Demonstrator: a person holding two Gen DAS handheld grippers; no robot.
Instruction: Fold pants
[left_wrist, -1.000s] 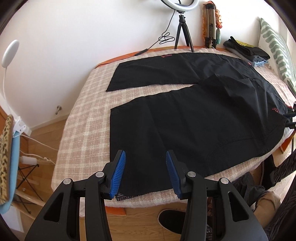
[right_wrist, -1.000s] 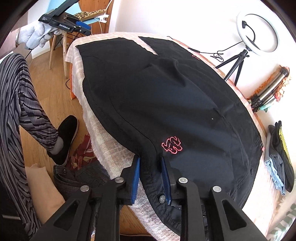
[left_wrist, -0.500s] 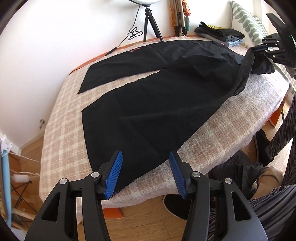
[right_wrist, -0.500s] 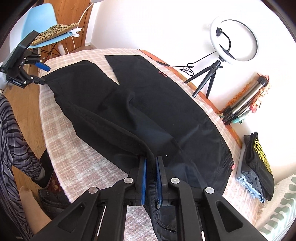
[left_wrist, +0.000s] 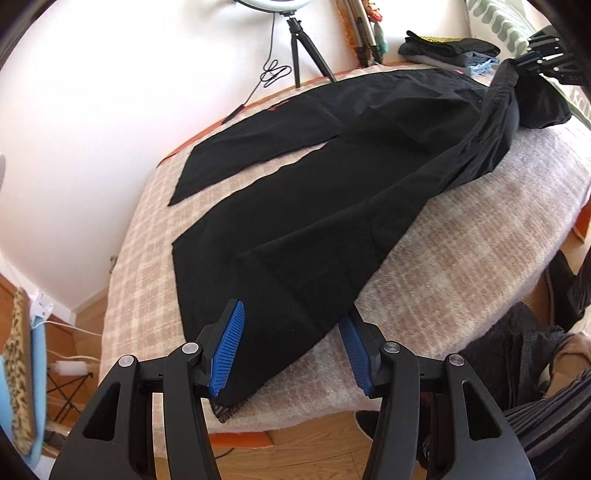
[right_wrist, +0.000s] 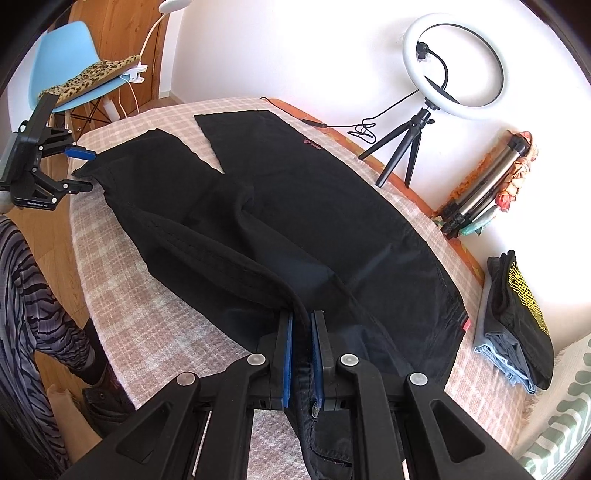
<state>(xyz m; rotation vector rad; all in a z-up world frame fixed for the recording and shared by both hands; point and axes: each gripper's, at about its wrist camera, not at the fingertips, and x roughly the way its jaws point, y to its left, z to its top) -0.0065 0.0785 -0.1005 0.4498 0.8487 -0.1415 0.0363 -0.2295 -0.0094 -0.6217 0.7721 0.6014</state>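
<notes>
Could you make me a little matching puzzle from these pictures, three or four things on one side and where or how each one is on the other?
Things:
1. right gripper
2. left gripper
3. ring light
4. leopard-print cloth

States or places:
a. lying on the blue chair
b. jaws open, at the hem of the near pant leg
c. standing on a small tripod by the wall
d. jaws shut on the waistband of the black pants

Pairs: 1-d, 2-b, 3-c, 4-a
</notes>
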